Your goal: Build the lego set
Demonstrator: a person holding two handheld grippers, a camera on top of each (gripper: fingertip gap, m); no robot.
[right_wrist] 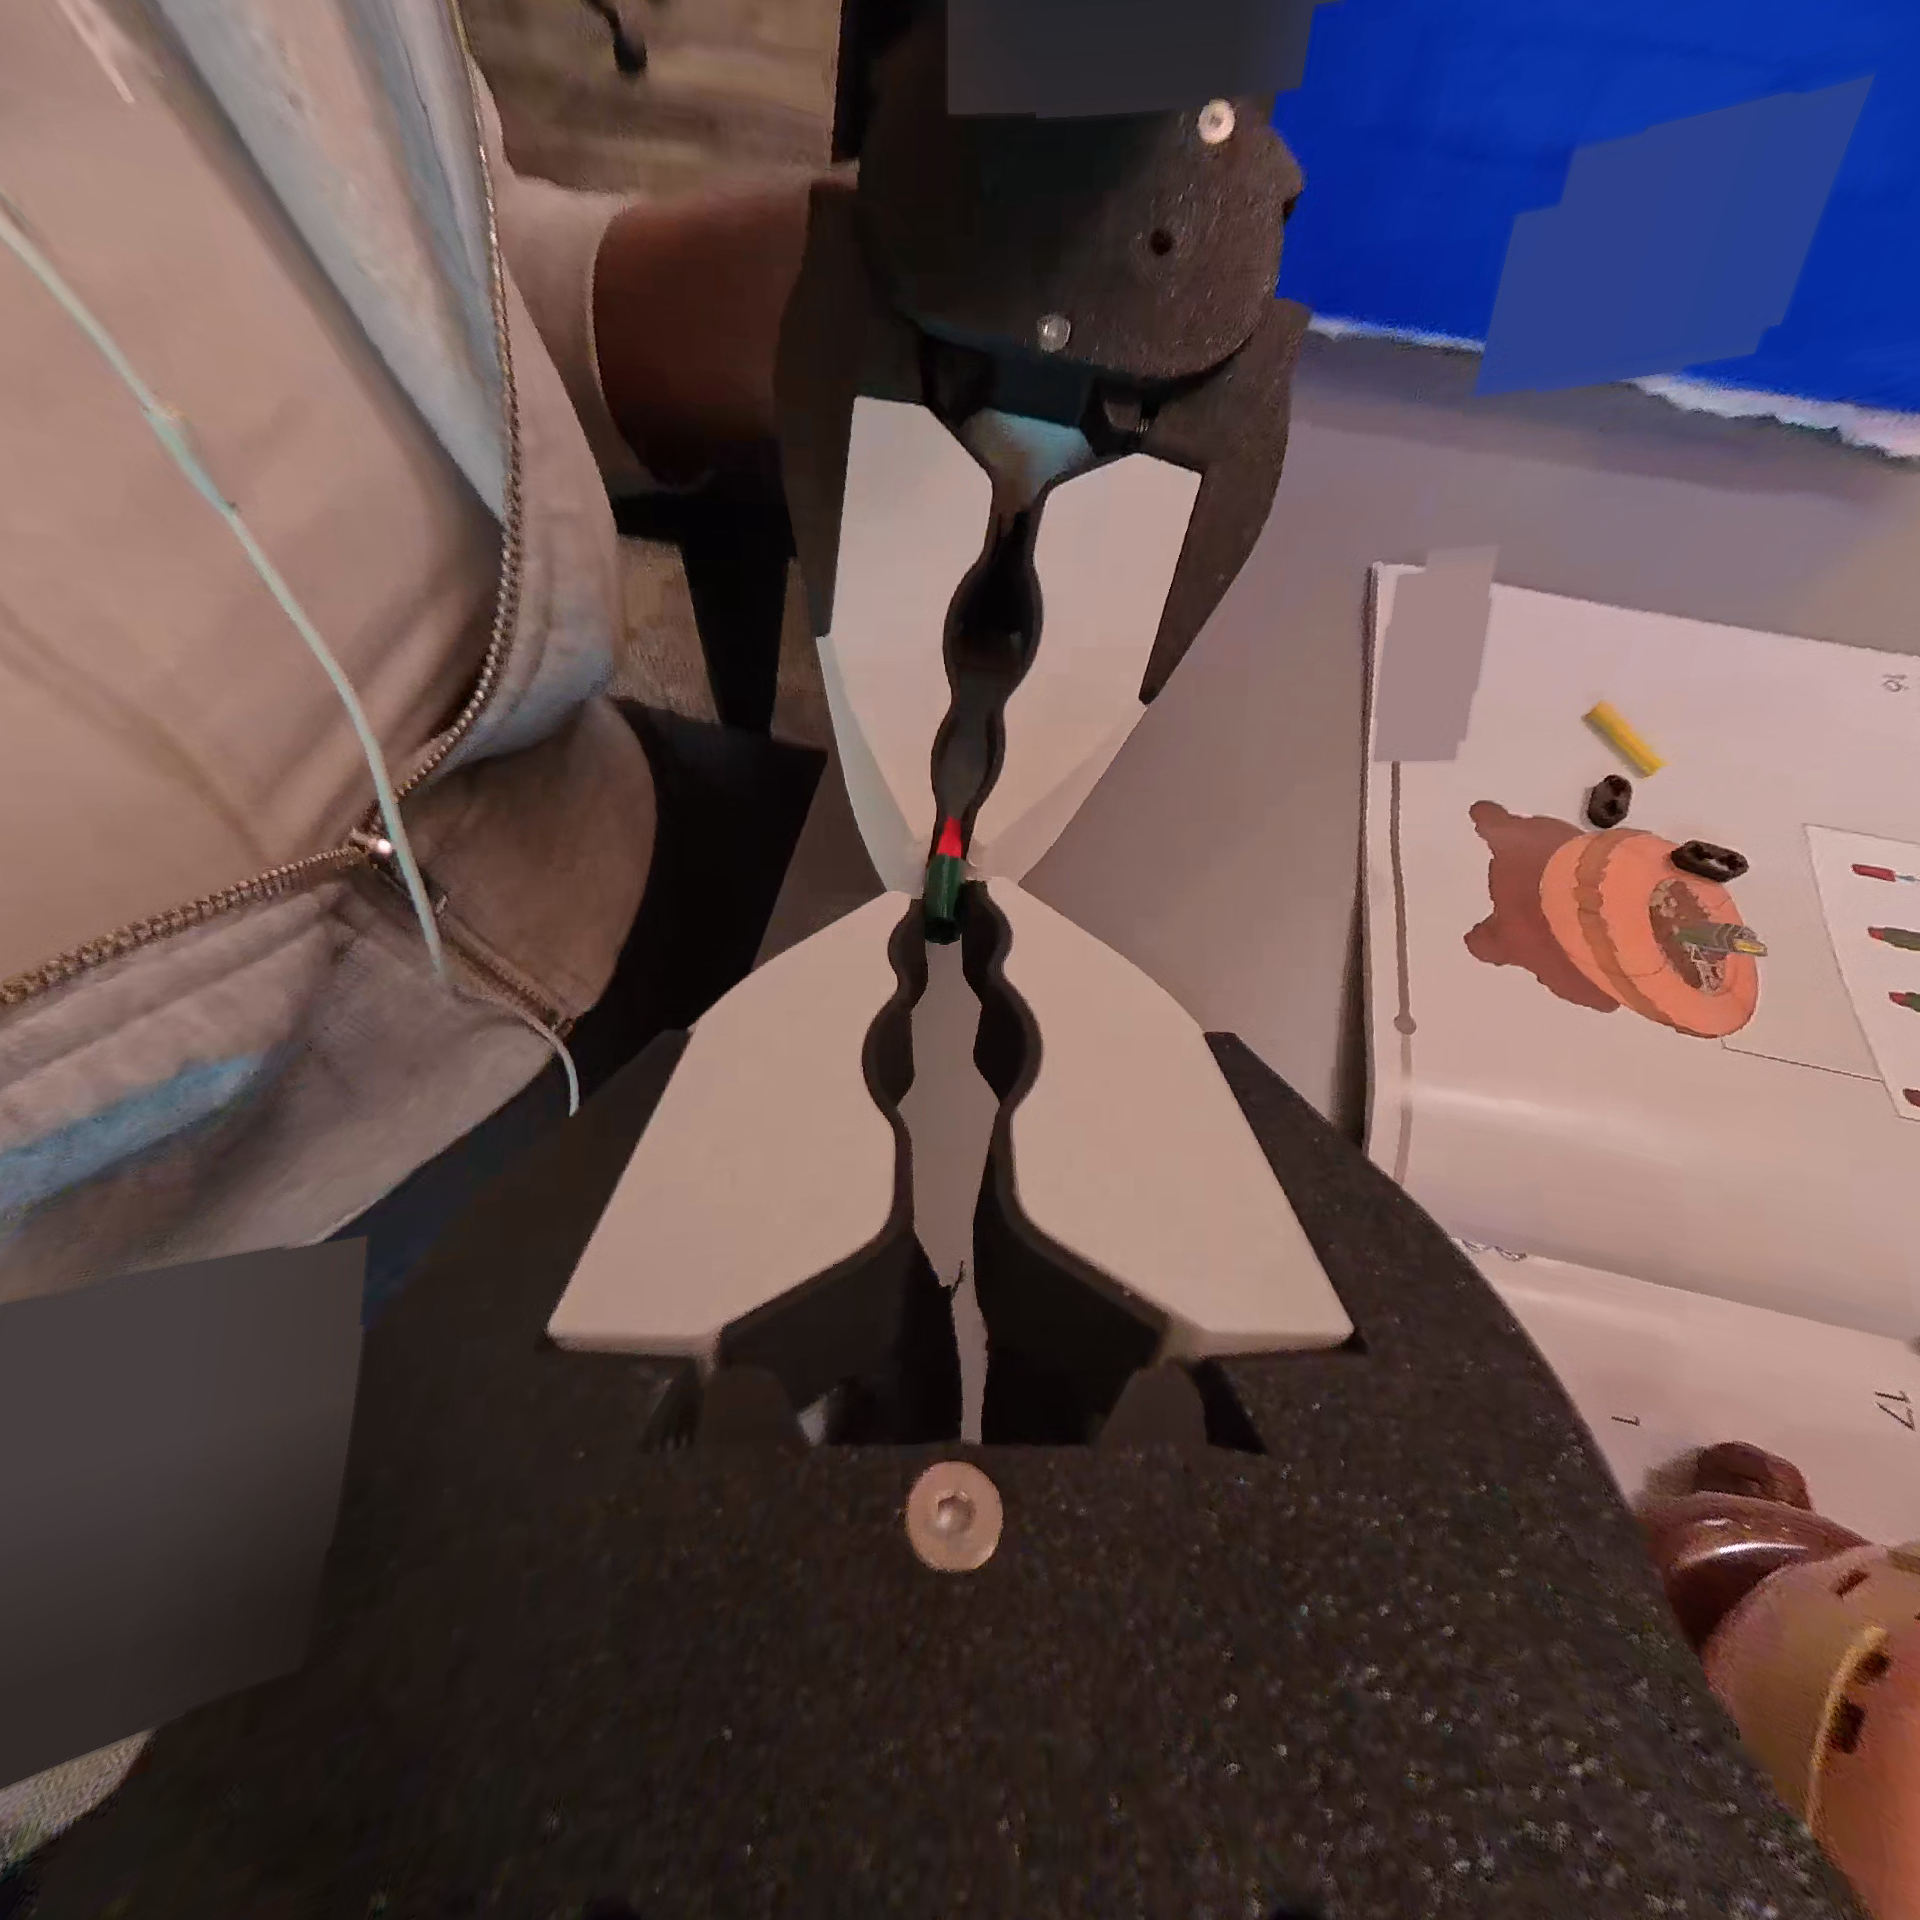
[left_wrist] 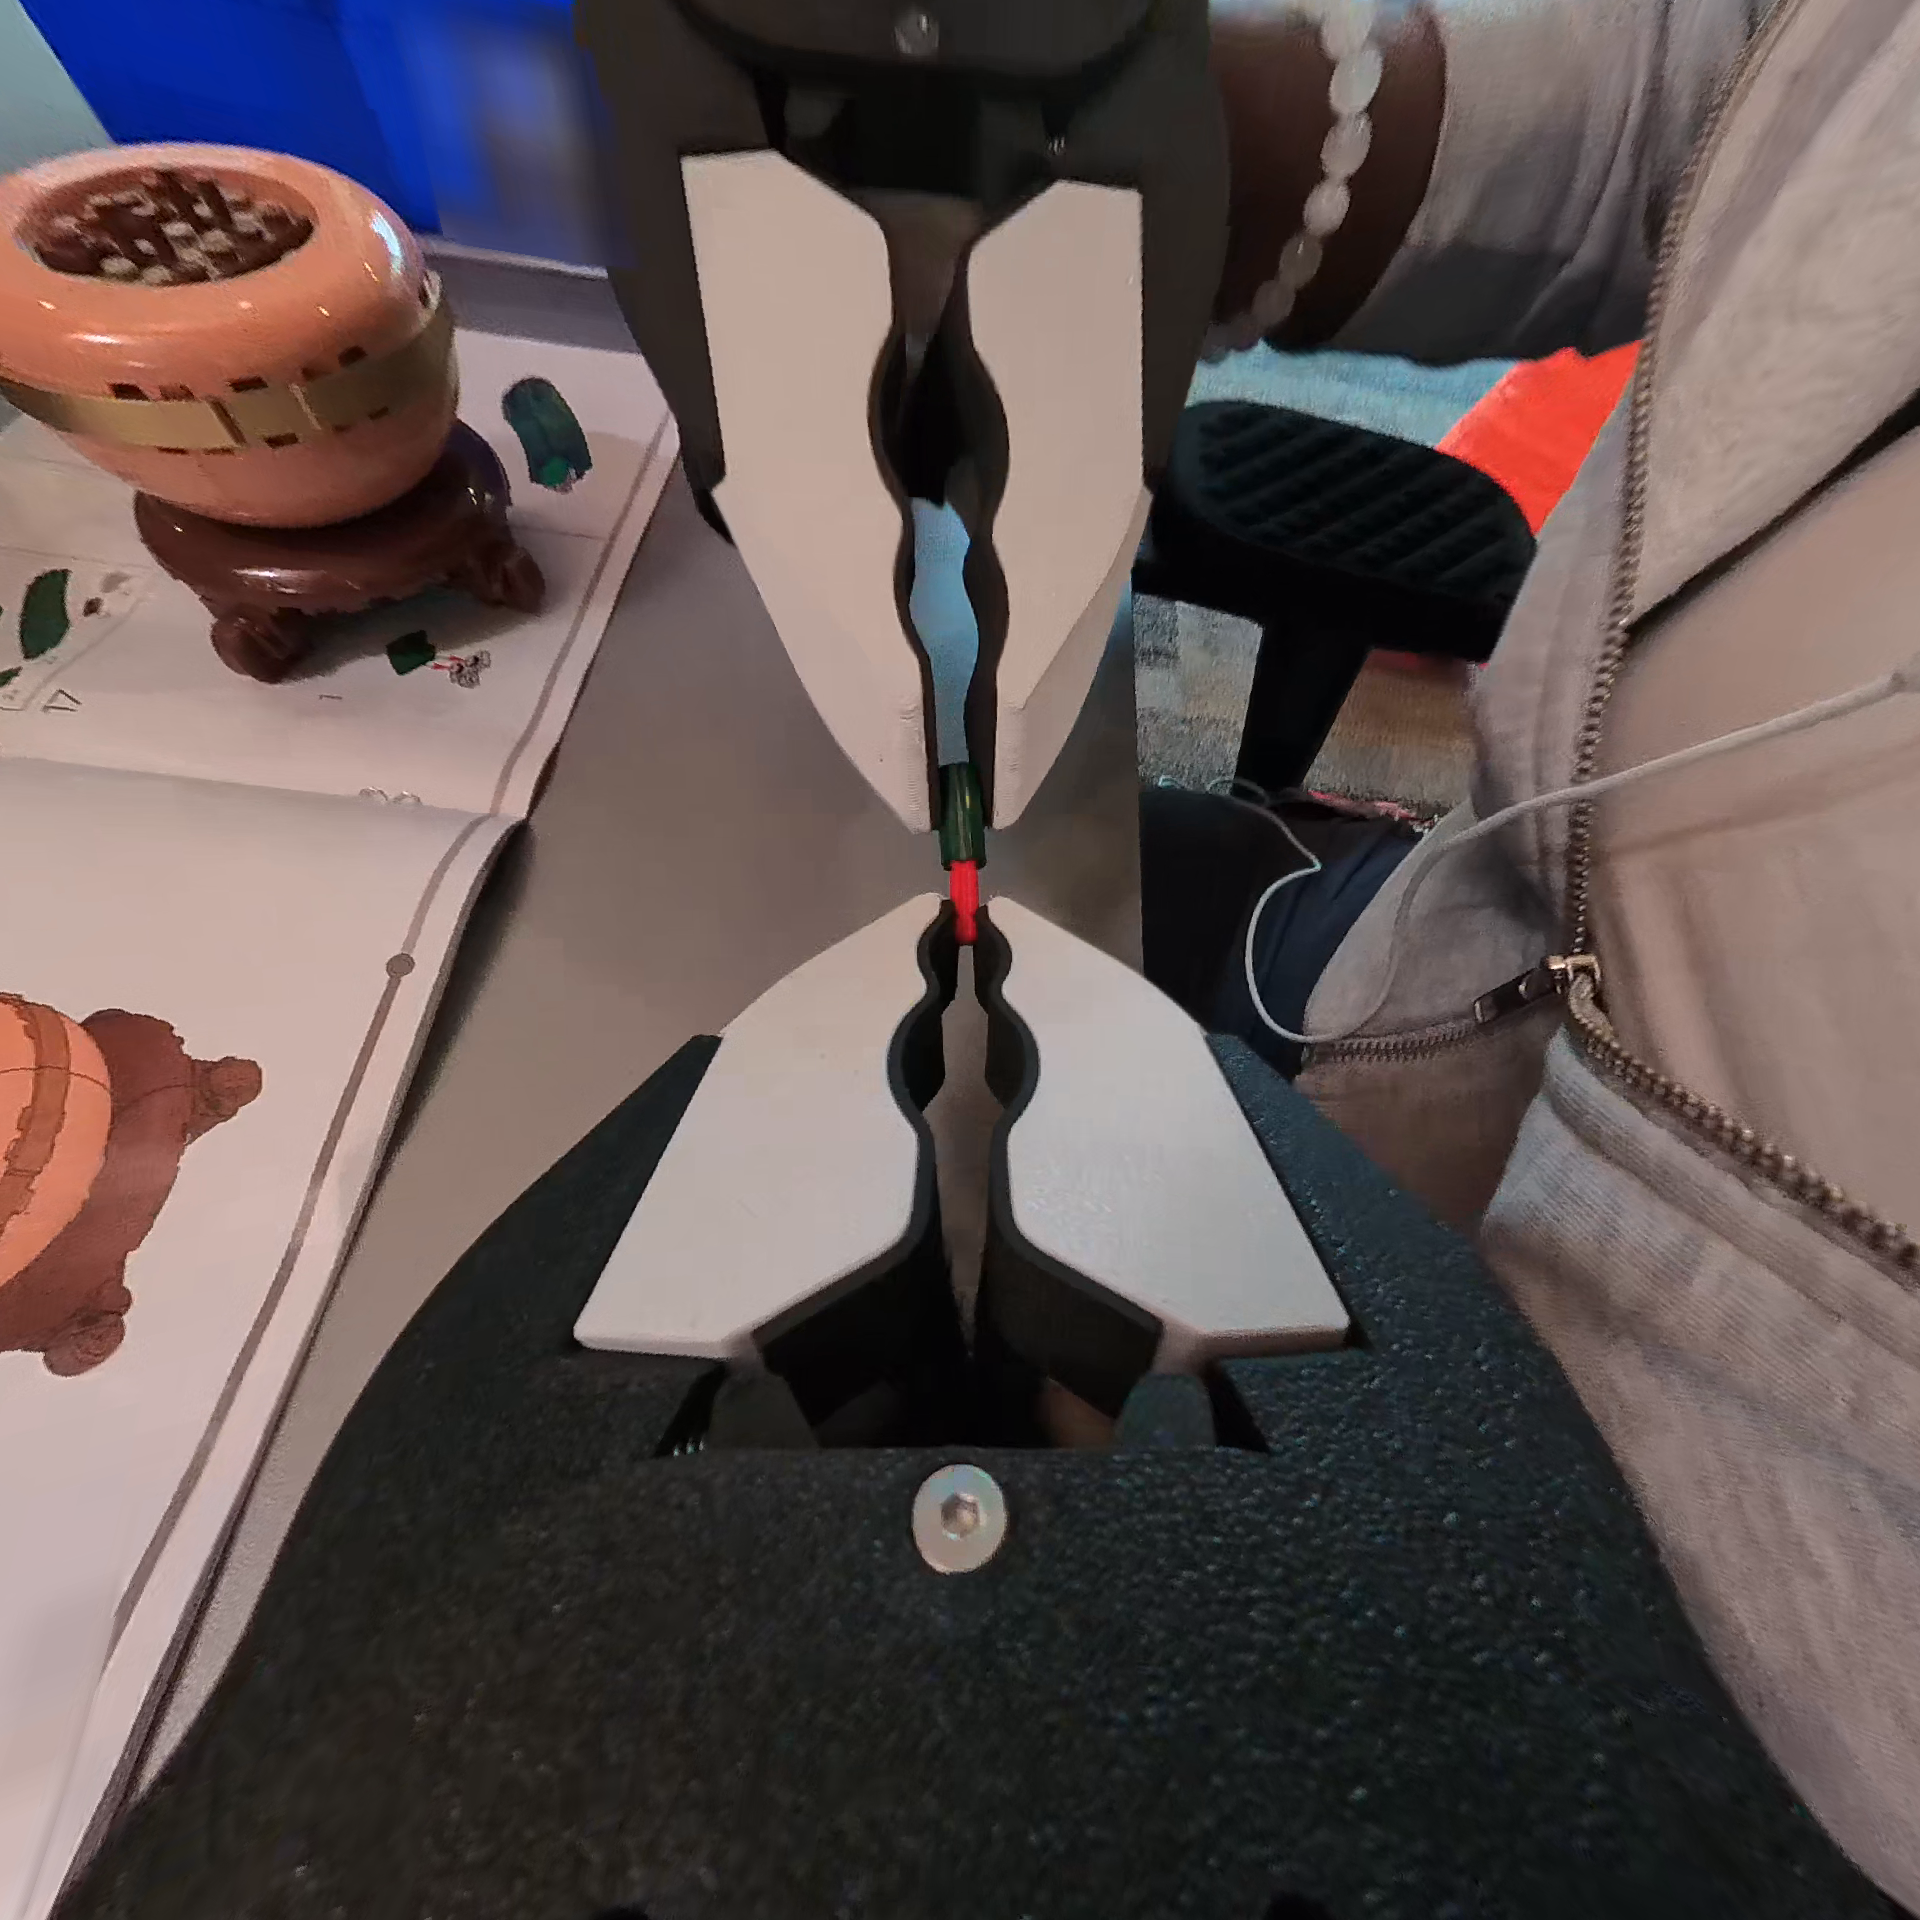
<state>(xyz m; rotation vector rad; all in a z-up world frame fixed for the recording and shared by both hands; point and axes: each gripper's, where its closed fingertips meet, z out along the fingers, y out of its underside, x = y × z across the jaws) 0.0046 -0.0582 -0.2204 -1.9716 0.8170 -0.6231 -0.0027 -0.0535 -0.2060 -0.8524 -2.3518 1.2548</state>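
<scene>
The two grippers meet tip to tip above the bench edge, in front of the person's grey zipped jacket (left_wrist: 1714, 727), and the whole move hangs on one line: the shared long axis of the two small pieces between them.

In the left wrist view, the left gripper (left_wrist: 962, 925) has its fingers closed almost completely on a short red pin (left_wrist: 963, 902), which sticks forward out of the tips. Facing it, the right gripper (left_wrist: 961, 810) pinches a dark green sleeve piece (left_wrist: 960, 821) just as narrowly. The red pin's far end touches the green sleeve's mouth and looks partly entered — how deep cannot be told. Both pieces lie end to end along the fingers' own direction, so the axis runs straight from one gripper to the other.

The right wrist view agrees: the right gripper (right_wrist: 943, 914) holds the green sleeve piece (right_wrist: 942, 899) at its tips, with the red pin (right_wrist: 951, 836) beyond it, disappearing between the left gripper's (right_wrist: 951, 847) tips.

Neither hand is nearer; each already has its part. My judgement is that the coming move is a straight push together along that axis, and any tilt of either gripper would likely jam or pop the pin.

Off to the side, the part-built salmon pot on its brown stand (left_wrist: 239, 343) sits on the open instruction booklet (left_wrist: 208, 883), with a yellow rod (right_wrist: 1623, 738) and two small black connectors (right_wrist: 1709, 860) lying loose on its pages.
</scene>
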